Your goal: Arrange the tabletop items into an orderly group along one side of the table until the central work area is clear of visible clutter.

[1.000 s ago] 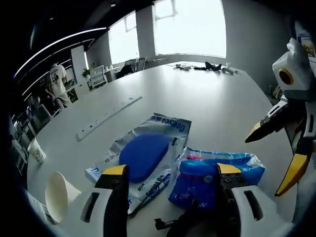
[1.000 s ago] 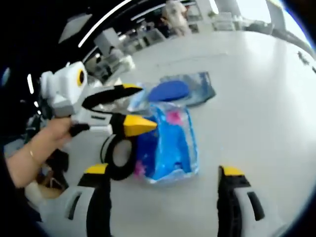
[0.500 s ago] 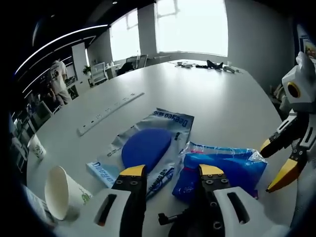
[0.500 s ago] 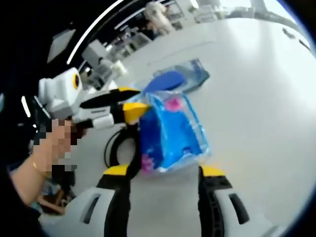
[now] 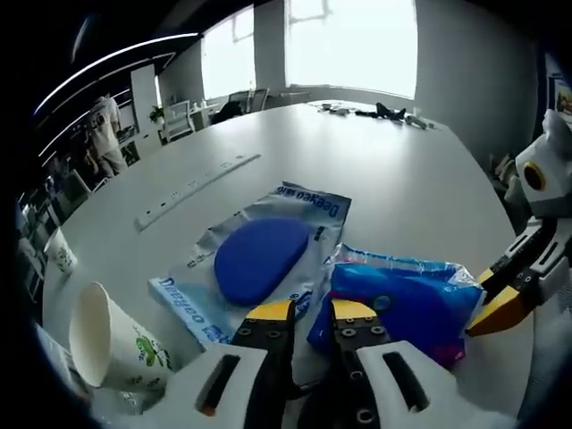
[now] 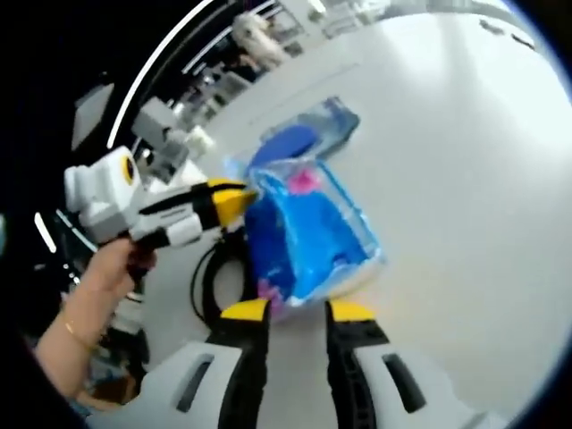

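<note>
A blue plastic bag (image 5: 402,304) with pink print lies on the white table (image 5: 393,179), next to a clear flat pack holding a blue disc (image 5: 259,259). My left gripper (image 5: 311,311) has its jaws drawn almost together over the bag's near corner. It comes into the right gripper view from the left (image 6: 234,195), tips pinched at the bag's (image 6: 313,241) side. My right gripper (image 6: 298,310) stands nearly shut on the bag's near clear edge, and its yellow tips (image 5: 490,290) meet the bag's other end. The flat pack (image 6: 295,143) lies beyond the bag.
A paper cup (image 5: 107,335) lies on its side at the near left; another cup (image 5: 58,255) stands farther left. A white power strip (image 5: 192,188) runs across the table. A black cable (image 6: 210,286) loops beside the bag. Small items (image 5: 375,112) sit at the far end.
Both grippers' jaws have narrowed from wide open to nearly together, each at one end of the blue bag. Both cameras have moved closer to the bag.
</note>
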A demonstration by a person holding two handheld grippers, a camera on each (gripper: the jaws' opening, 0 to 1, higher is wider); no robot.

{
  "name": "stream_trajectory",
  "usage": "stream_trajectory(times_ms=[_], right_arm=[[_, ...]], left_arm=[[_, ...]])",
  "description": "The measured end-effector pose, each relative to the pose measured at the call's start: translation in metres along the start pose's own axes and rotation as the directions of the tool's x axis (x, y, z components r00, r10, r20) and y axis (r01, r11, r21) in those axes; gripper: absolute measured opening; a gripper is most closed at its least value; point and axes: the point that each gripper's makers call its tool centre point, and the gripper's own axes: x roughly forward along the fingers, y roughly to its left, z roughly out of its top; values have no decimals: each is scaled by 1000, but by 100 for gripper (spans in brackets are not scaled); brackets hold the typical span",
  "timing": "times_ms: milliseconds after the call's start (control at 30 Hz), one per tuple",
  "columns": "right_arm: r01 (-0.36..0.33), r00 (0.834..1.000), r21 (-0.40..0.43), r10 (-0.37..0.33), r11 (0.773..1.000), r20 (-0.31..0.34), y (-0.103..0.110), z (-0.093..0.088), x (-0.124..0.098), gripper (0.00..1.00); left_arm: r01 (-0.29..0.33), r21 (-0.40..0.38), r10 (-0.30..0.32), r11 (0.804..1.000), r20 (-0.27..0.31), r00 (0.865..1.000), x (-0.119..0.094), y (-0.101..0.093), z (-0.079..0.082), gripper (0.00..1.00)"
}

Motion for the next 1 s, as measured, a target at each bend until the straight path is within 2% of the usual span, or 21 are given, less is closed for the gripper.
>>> stream_trajectory(times_ms=[133, 267, 600, 1000], right_arm=[[4, 1000, 10, -5, 1000, 10, 0, -1, 1, 20], [-5, 1000, -6, 5, 1000, -2, 3, -5, 2, 12], [-2, 1000, -19, 2, 1000, 14, 1, -6, -1, 2], [27, 998, 11, -27, 1000, 50, -15, -1, -18, 0]], left_arm=[[-2, -9, 2, 1000, -3, 1000, 1, -1, -2, 5], [-5, -6, 5, 1000, -6, 1000, 0, -1, -2, 3], [4, -6, -4, 1000, -14, 1000, -2, -5, -1, 1], [38, -22, -38, 999, -19, 999, -7, -17, 1, 0]])
